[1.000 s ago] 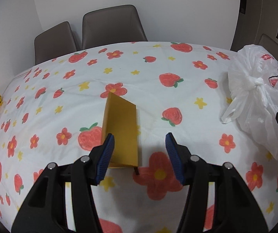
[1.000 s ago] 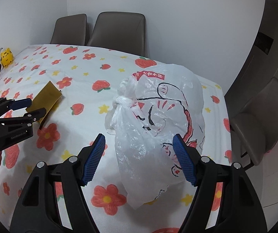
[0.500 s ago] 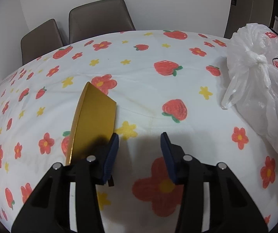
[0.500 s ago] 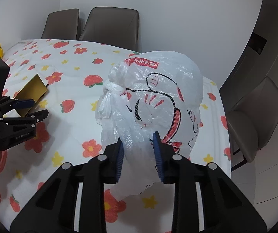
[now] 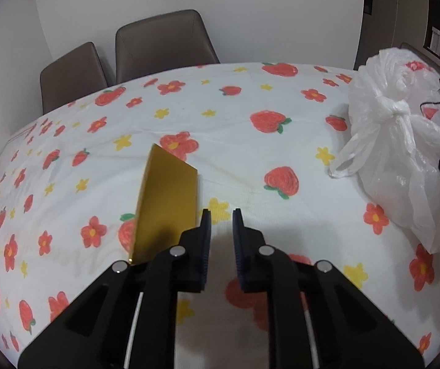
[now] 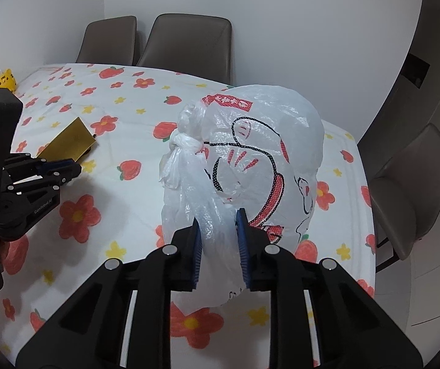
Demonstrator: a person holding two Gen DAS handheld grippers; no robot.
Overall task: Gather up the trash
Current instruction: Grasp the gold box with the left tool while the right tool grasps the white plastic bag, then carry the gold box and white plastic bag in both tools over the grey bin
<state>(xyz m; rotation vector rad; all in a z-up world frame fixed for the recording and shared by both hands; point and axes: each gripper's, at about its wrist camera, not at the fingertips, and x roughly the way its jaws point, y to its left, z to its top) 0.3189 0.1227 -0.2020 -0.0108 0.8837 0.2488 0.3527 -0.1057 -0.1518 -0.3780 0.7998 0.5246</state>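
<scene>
Crinkled translucent plastic bag (image 6: 250, 160), knotted, beside flat gold card (image 5: 167, 203).

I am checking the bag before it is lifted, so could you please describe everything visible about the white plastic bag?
The white plastic bag is thin, translucent and crinkled, printed with a red and black cartoon figure. Its handles are tied in a knot at the top. It sits bulging on the floral tablecloth. The right gripper, whose jaws have just been closing, pinches a fold of its near side.
</scene>
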